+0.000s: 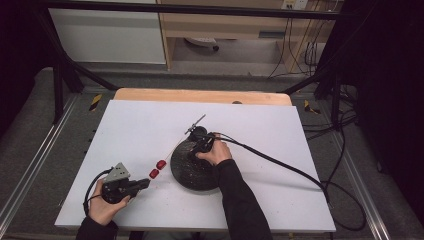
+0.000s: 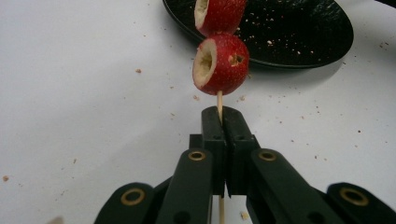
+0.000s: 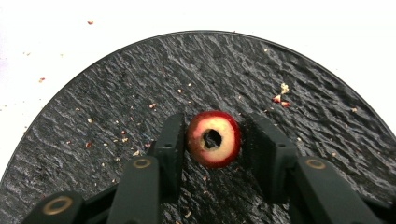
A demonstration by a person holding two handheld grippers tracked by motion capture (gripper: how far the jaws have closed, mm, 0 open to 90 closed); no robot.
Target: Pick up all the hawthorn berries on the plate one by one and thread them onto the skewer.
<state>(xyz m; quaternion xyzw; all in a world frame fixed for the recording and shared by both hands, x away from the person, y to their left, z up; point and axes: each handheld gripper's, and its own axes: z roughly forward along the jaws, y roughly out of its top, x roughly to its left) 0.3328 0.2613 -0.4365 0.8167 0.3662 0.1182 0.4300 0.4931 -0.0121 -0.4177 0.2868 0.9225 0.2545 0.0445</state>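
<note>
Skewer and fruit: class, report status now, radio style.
Left hand-held gripper shut on skewer, two red fruits threaded. Right hand-held gripper open around cored fruit on black plate. Nothing blocking.

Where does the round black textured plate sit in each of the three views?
High view: the round black textured plate lies at table centre, partly under the right hand.
Left gripper view: it sits at the top right, beyond the red fruit pieces on the wooden skewer.
Right gripper view: it spreads across the middle and bottom, under the cored red fruit piece.
Shared landmark: the white table.
</note>
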